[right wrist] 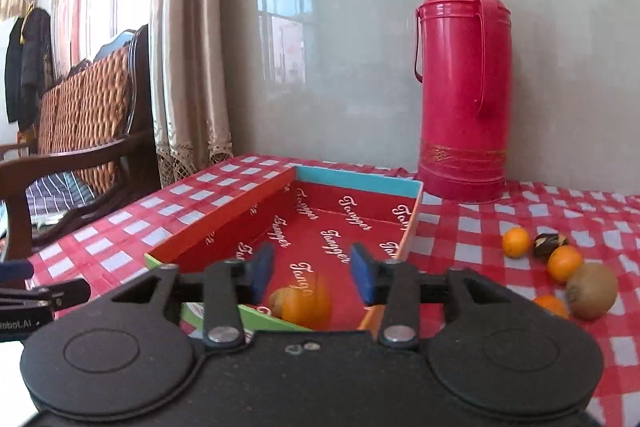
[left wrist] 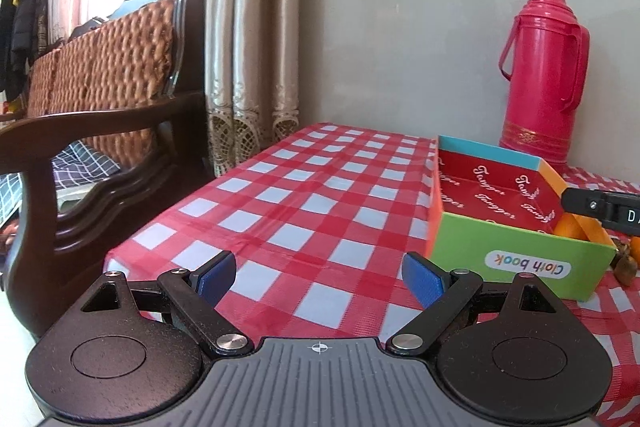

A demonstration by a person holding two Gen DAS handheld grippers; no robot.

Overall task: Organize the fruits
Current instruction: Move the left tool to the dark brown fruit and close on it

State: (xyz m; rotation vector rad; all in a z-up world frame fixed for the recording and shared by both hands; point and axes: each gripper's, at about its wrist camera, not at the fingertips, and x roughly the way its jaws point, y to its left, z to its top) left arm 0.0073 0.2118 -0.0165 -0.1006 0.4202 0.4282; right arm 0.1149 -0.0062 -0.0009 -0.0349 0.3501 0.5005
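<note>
Presently: two grippers, one open-topped box, one thermos, one checked tablecloth.

Left gripper (left wrist: 318, 277): jaws released, spread wide, nothing between the blue pads (left wrist: 218, 277). Below and ahead of the jaws, only bare red-and-white tablecloth (left wrist: 304, 195). To the right of the jaws, standing on the cloth, the box (left wrist: 516, 259), green on its near wall with a "Cloth book" label, red inside. Beyond the box, upright by the wall, one pink thermos (left wrist: 544, 75).

Right gripper (right wrist: 312, 273): jaws parted, grasping nothing, pads clear of all fruit. Directly ahead of and below the jaws, the red interior of the box (right wrist: 224, 227). Inside it, at the near end, just below the gap between the jaws: one orange (right wrist: 306, 301), motion-blurred, and one kiwi (right wrist: 278, 301) touching its left side, partly hidden.

Right of the right jaw, outside the box, on the cloth, five items in a loose cluster:
- three small oranges: far (right wrist: 516, 242), middle (right wrist: 565, 263), near (right wrist: 552, 305), the last partly hidden by the gripper body;
- one kiwi (right wrist: 591, 290), beside the middle and near oranges;
- one dark brown, shell-like item (right wrist: 549, 243), kind unclear, between the far and middle oranges.

Fruit count in view: four oranges, two kiwis.
</note>
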